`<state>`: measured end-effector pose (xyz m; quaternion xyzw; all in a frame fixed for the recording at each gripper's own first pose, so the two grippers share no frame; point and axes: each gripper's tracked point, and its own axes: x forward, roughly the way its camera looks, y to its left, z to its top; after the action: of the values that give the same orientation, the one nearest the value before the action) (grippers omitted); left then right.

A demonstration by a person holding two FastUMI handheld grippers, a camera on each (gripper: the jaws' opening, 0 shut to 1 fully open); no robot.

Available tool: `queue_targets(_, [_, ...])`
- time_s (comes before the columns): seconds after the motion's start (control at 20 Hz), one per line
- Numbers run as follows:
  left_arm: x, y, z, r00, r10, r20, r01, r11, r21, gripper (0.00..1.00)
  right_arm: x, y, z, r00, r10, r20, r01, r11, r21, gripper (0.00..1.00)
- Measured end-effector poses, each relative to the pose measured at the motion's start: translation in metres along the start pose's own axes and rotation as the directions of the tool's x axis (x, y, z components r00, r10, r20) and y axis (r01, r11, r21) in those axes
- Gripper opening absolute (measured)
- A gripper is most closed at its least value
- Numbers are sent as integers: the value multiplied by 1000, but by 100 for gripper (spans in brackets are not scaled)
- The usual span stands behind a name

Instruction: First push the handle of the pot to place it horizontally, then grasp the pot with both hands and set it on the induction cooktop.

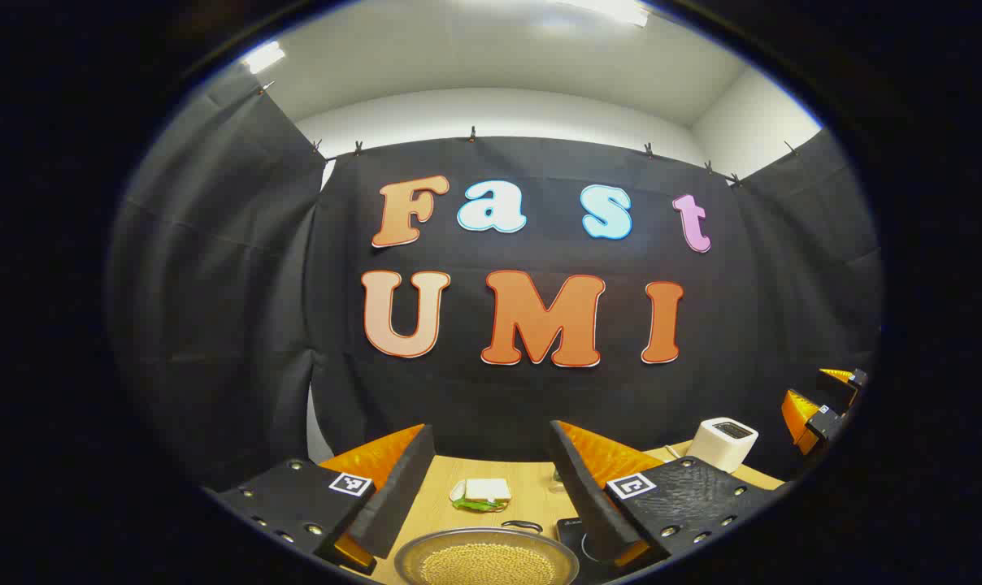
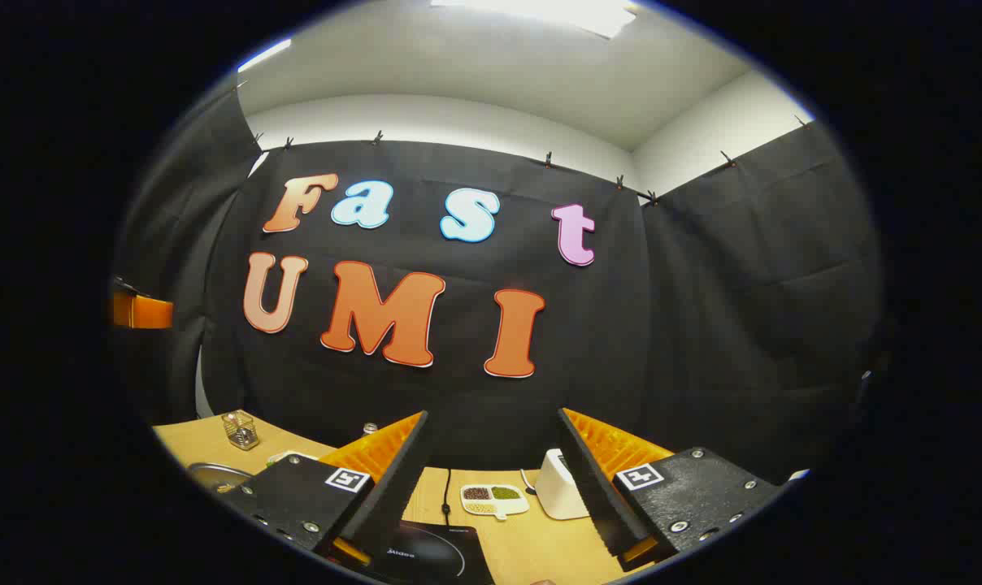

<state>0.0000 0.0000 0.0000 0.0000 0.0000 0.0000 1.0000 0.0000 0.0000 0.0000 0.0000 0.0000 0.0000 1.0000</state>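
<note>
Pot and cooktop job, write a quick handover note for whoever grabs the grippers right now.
Left gripper: open, empty, raised above the table, pointing over the pot.
Right gripper: open, empty, raised over the induction cooktop.
Pot: on the table below the left fingers, full of small yellowish grains; its handle lies at the far rim. The cooktop sits just to its right.
Done: nothing evident; pot not on the cooktop.
Left: push the handle horizontal, grasp with both grippers, set the pot on the cooktop.
</note>
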Motion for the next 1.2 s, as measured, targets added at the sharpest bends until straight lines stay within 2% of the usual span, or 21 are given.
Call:
queue_targets(0.35, [2,22,-16,996,-86,-27,86,996,-2,90,-17,4,-5,992,-113,-50,109,991,-72,95])
queue_targets(0.45, [6,34,-16,994,-104,-28,104,994,13,89,-22,10,-3,990,-127,-63,121,988,-97,95])
queue_targets(0.75, [3,49,-8,996,-85,-12,85,996,11,89,-23,30,12,995,-86,-57,79,989,-122,95])
queue_targets(1.05, [-4,31,11,998,-63,4,63,998,-17,89,-22,22,27,998,-38,-40,35,997,-72,95])
queue_targets(1.2, [-7,17,43,997,-19,78,18,1000,8,88,-13,21,42,999,40,-12,-40,999,-23,95])
